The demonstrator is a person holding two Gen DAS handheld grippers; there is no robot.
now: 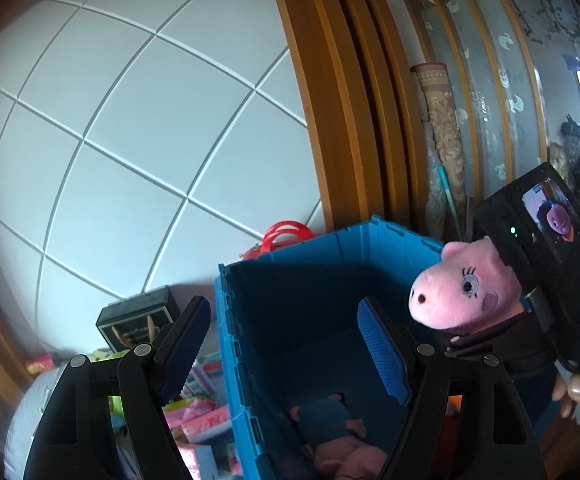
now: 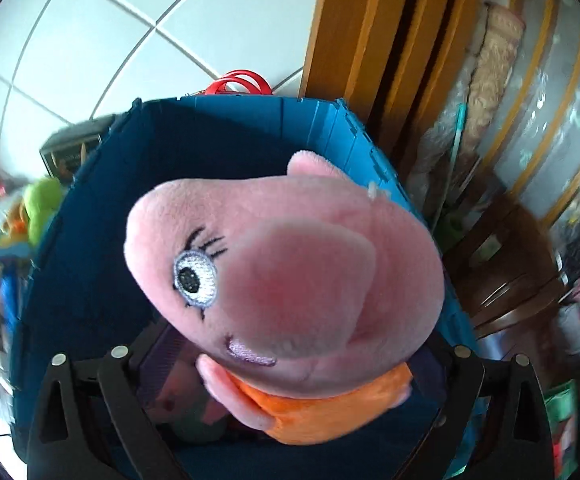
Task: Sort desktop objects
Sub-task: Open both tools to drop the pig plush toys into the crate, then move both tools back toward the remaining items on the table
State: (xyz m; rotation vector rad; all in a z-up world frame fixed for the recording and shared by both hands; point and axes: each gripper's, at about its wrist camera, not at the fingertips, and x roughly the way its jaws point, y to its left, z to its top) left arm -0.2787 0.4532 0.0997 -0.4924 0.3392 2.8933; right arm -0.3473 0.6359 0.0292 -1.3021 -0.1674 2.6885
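A pink pig plush in an orange dress [image 2: 290, 280] is held in my right gripper [image 2: 290, 380], whose jaws are shut on its body; it fills the right wrist view and hides the fingertips. In the left wrist view the same plush [image 1: 461, 288] hangs at the right rim of a blue bin [image 1: 313, 280], held by the right gripper [image 1: 529, 312]. My left gripper [image 1: 286, 344] is open and empty, its blue-padded fingers [image 1: 381, 352] spread over the bin's left wall. Another plush [image 1: 337, 440] lies on the bin floor. The bin [image 2: 102, 220] lies under the held plush.
A black box [image 1: 138, 320] and pink packets [image 1: 206, 420] lie left of the bin. A red-handled item [image 1: 286, 232] stands behind it. A wooden door frame [image 1: 329, 100] and rolled mat [image 1: 445, 148] rise at the right. A green toy [image 2: 42, 200] sits left of the bin.
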